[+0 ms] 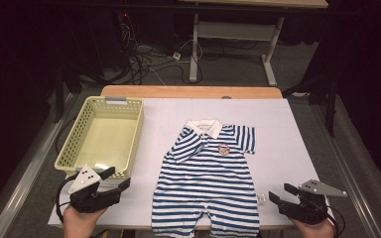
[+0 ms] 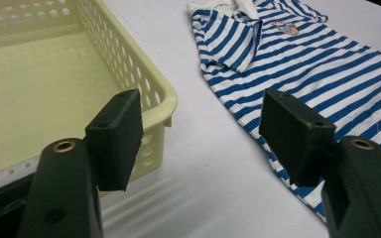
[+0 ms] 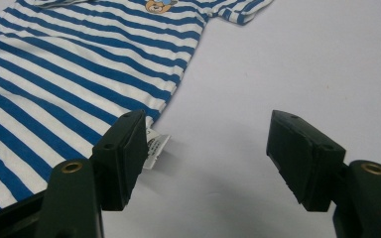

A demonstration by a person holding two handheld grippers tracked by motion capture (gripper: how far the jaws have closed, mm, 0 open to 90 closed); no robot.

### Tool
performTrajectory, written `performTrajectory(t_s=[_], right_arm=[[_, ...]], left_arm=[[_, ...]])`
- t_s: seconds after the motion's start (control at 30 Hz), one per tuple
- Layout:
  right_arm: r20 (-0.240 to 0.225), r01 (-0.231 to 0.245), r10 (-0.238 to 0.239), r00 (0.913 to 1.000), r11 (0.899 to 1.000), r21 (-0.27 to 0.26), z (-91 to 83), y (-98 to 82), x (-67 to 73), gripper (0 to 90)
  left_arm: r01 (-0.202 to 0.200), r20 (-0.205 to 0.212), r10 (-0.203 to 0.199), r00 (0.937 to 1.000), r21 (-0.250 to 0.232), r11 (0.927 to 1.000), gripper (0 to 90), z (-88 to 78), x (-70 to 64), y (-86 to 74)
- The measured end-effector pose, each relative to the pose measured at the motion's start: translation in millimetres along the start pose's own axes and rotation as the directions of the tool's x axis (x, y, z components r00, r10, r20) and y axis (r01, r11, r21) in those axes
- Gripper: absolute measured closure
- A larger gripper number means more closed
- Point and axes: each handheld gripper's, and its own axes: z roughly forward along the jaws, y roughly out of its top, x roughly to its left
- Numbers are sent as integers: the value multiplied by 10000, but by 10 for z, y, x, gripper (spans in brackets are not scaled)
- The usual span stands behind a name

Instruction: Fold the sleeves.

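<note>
From the high view, your left hand-held gripper (image 1: 119, 179) sits at the near left of the tabletop (image 1: 287, 134). Its jaws are wide apart and nothing is between them. The yellow basket (image 1: 101, 134) is right in front of it, and the near rim of the basket is very close to the jaw tips. The striped baby suit (image 1: 208, 173) lies flat off to this gripper's right, a little way off. Your right hand-held gripper (image 1: 280, 193) sits at the near right. Its jaws are wide apart too, with nothing in them. They point toward the suit, which lies just past its tips. A small white tag (image 1: 262, 198) sticks out from the suit's edge, close to those tips.

In the left gripper view, your left hand-held gripper (image 2: 201, 131) holds nothing, and bare white tabletop (image 2: 198, 148) shows between the two black jaws. The corner of the yellow basket (image 2: 166, 99) is just behind the left jaw. The striped baby suit (image 2: 297, 64) lies ahead and beside the right jaw. Its white collar is at the far end, and one short sleeve is folded toward the basket.

In the right gripper view, your right hand-held gripper (image 3: 206, 148) is also let go and grips nothing. White tabletop (image 3: 278, 59) shows between the jaws. The striped baby suit (image 3: 79, 64) lies ahead and to the left, and its edge runs behind the left jaw. The small white tag (image 3: 156, 148) pokes out right beside that left jaw. I cannot tell if the jaw touches it. A little bear badge (image 3: 159, 5) shows at the far end of the suit.
</note>
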Motion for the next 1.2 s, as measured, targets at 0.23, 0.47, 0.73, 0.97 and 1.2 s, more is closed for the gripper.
performTrajectory(t_s=[0.23,0.47,0.73,0.97,1.2], right_arm=[[17,-115,115,9999,9999,27,12,7,-4,330],[116,4,-4,9999,10000,-47,7,7,-2,332],[137,-35,37,9999,9999,-110,10,9,0,333],[33,-16,17,10000,9992,-403,5,21,12,334],[-127,-5,-6,9999,9965,-837,10,68,37,332]], left_arm=[[185,-59,-186,9998,-179,9997,327,-35,39,-76],[289,-32,-290,9996,-242,9993,329,-72,61,-164],[259,4,-259,9997,-53,9997,329,-47,49,-210],[388,192,-387,9991,-13,9992,329,-30,45,-224],[581,382,-576,9976,-146,9982,328,-45,64,-228]])
